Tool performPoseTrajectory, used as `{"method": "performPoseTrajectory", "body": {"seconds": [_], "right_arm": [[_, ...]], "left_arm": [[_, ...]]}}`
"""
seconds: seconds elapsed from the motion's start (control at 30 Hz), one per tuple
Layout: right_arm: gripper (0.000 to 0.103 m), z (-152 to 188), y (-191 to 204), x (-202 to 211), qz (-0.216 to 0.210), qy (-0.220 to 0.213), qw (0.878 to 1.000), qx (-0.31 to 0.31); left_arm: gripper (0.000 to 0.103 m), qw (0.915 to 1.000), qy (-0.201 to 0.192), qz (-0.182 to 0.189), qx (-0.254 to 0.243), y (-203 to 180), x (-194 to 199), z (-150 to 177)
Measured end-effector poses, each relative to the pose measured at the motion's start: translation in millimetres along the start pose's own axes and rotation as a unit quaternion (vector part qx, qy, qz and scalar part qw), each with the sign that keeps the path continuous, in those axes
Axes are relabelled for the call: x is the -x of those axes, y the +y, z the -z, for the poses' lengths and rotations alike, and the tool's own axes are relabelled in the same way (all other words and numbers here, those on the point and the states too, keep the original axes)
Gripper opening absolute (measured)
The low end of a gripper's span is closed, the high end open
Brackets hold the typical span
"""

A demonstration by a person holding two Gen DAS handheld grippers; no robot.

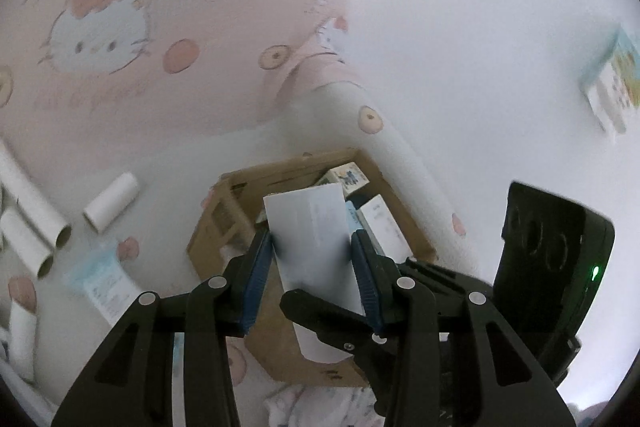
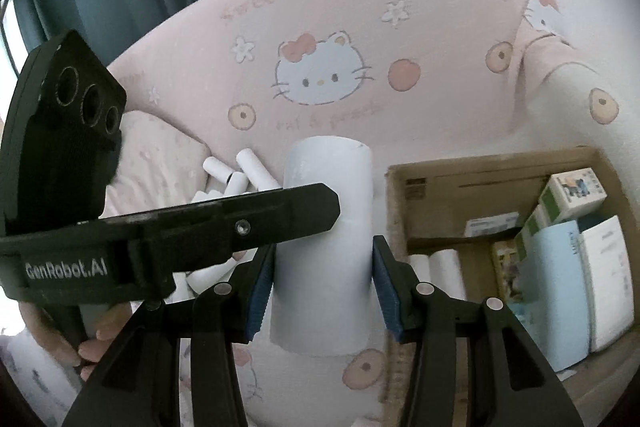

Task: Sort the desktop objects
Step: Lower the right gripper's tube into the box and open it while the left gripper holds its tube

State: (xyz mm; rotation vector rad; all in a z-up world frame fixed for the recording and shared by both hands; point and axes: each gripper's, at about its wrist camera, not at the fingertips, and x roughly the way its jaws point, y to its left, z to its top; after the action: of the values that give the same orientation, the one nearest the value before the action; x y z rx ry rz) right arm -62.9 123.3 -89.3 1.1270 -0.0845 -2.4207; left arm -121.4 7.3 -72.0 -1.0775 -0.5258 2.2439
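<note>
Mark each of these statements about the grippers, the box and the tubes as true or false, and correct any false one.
1. The left gripper holds a flat white packet. True.
2. The right gripper is empty. False: it grips a white cardboard tube.
3. The cardboard box already holds several small boxes. True.
4. The cardboard box is sealed shut. False: its top is open.
5. Loose white tubes lie on the patterned bedding. True.
</note>
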Motion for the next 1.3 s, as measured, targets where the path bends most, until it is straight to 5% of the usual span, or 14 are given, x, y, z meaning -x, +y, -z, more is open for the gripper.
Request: {"method": "performPoseTrajectory", "body": {"seconds": [0.4,0.67,0.9,1.1,1.23,1.3], "right_arm": [[0.044,-6.9,-52.0,20.2,0.012,0.012,0.999,-0.035],[0.044,-6.7,-74.6,12.2,0.033,0.034,0.998,-0.029],[0.044,-10.9,-101.7,-17.6,0.050,0.085,0.994,-0.036],[0.044,-10.1,-119.3,-48.0,0.049,0.120,0.991,-0.042],[0.044,-7.9,-125.3,-72.2,0.060,0.157,0.985,-0.041],[0.044,-8.1,-124.6,-83.1,0.077,0.178,0.981,-0.030]], "left_arm": [[0.045,0.9943,0.016,-0.036,-0.099,-53.5,-46.2,-4.1],[0.045,0.9947,0.045,-0.030,-0.088,-53.0,-72.7,-6.6],[0.045,0.9916,0.124,-0.010,-0.037,-27.0,-115.2,-28.5],[0.044,0.9879,0.131,-0.035,-0.076,-20.6,-124.8,-41.2],[0.011,0.9887,0.124,-0.029,-0.079,-12.3,-124.1,-41.6],[0.011,0.9893,0.121,-0.030,-0.076,-6.0,-121.9,-40.5]]}}
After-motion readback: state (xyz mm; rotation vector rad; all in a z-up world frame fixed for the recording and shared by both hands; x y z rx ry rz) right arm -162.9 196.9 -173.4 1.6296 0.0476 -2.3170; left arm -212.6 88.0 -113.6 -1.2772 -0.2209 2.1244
